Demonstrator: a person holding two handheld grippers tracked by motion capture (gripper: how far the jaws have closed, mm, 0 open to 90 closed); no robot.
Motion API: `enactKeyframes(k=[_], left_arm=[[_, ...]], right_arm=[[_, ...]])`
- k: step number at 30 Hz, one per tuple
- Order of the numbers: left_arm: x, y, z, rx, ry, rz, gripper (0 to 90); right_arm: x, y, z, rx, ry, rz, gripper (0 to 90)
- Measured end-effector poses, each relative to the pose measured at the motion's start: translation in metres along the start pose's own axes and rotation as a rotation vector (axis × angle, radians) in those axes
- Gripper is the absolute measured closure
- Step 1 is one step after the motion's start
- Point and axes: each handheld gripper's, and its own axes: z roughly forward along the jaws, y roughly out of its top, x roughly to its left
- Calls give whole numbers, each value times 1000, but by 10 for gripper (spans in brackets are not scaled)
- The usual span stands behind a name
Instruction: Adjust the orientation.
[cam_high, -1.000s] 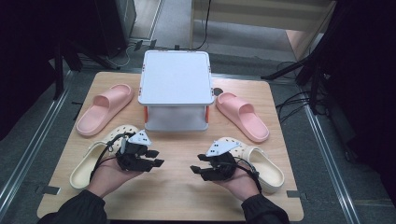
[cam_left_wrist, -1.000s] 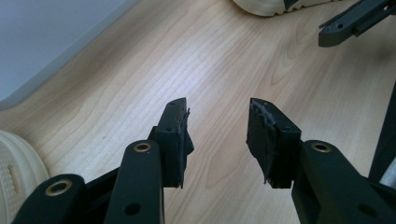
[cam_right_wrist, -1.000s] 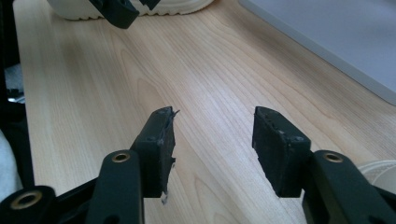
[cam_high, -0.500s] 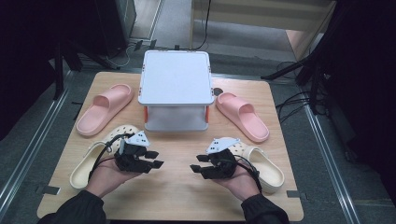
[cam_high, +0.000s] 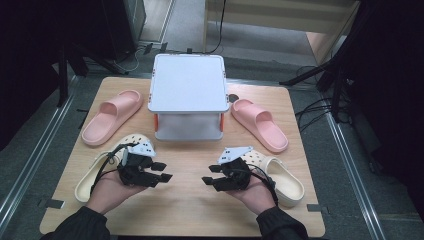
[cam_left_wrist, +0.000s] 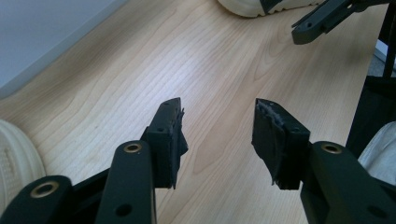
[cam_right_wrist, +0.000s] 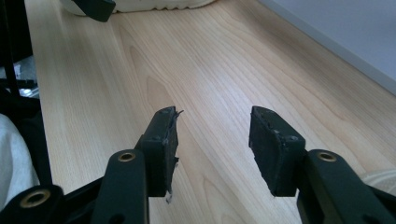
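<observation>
Both claws, left claw (cam_high: 164, 172) and right claw (cam_high: 210, 181), gape empty, having just widened, tips facing; each cream clog (cam_high: 95, 175) (cam_high: 285, 177) beside them lies toe-up-bench.

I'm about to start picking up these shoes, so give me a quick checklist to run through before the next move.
1. Left gripper open with nothing between the jaws; they have just been opening: ok.
2. Right gripper open with nothing between the jaws: ok.
3. The grippers face each other over bare table, apart: ok.
4. Cream clog on the left reachable beside the left hand, partly under it: ok.
5. Cream clog on the right free to lift, toe under the right hand: cannot tell.
6. Pink slippers and lie either side of the white box, untouched: ok.
</observation>
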Motion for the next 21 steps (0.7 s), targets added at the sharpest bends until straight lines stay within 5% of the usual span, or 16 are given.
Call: enactKeyframes(k=[9, 21], left_arm=[[-1, -7, -9, 15, 31, 7, 510], [7, -20, -34, 34, 81, -49, 547]], right_arm=[[-1, 5, -1, -17, 30, 17, 565], [-4, 9, 1, -11, 26, 4, 536]])
